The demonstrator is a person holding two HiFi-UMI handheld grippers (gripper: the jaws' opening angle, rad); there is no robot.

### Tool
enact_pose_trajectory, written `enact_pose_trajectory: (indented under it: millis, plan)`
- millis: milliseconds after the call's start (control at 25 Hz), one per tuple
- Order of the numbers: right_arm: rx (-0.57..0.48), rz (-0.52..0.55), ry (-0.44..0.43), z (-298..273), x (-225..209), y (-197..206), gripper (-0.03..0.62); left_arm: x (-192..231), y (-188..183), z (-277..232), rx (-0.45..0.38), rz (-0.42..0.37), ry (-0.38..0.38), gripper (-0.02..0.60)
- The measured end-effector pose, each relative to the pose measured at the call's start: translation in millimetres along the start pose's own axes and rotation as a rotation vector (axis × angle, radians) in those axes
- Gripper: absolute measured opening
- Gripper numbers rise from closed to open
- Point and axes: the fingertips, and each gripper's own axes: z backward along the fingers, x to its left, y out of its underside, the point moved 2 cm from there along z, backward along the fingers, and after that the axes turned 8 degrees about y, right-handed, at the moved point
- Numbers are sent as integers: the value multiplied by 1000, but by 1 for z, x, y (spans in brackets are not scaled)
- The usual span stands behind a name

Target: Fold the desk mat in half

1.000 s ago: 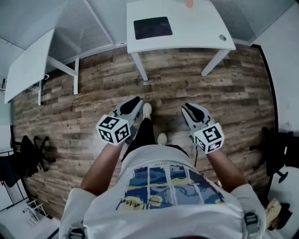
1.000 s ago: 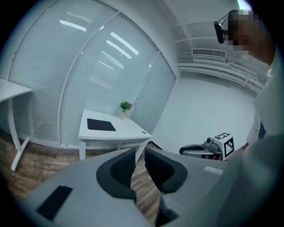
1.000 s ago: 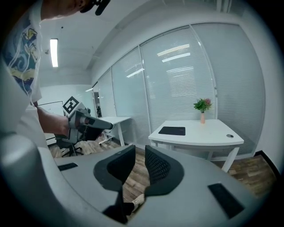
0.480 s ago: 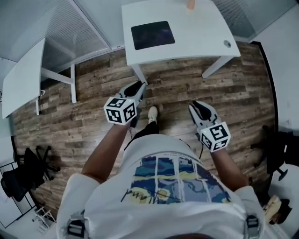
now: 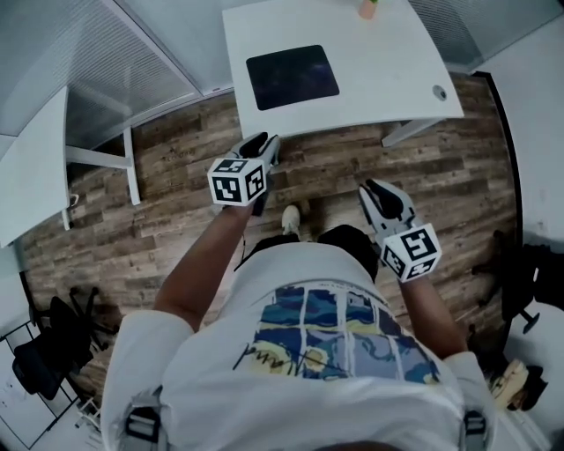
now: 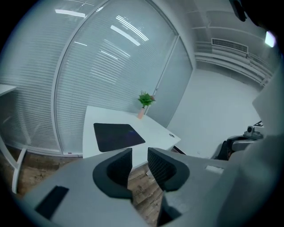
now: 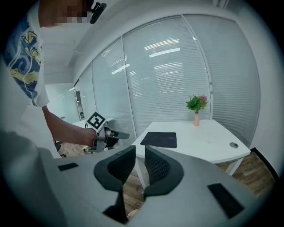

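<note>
The dark desk mat (image 5: 293, 76) lies flat and unfolded on the white desk (image 5: 388, 62), towards its left side. It also shows in the left gripper view as the mat (image 6: 117, 135) and in the right gripper view as the mat (image 7: 159, 139). My left gripper (image 5: 266, 144) is held out over the floor just short of the desk's front edge. Its jaws are opening, with nothing between them (image 6: 140, 160). My right gripper (image 5: 370, 187) hangs lower and farther back, over the floor. Its jaws stand slightly apart and empty (image 7: 139, 160).
A small potted plant (image 5: 366, 9) stands at the desk's far edge, and a cable hole (image 5: 439, 92) sits near its right corner. A second white table (image 5: 31, 167) is at the left. Black office chairs (image 5: 44, 352) stand at both sides. Glass walls with blinds lie behind.
The person has stepped towards the desk, which now lies closer. The left gripper has risen forward to the desk's front edge. The right gripper has stayed low.
</note>
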Motion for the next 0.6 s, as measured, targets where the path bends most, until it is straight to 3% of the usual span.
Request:
enact_pose_trajectory:
  millis: [280,600]
  plan:
    - [29,-24,9,-24,-29,-6,61,55,-4,-48,23,64,-79,101]
    - [42,-4,-11,-46,-89,-23,61,105,2,-93,64,123,-227,109]
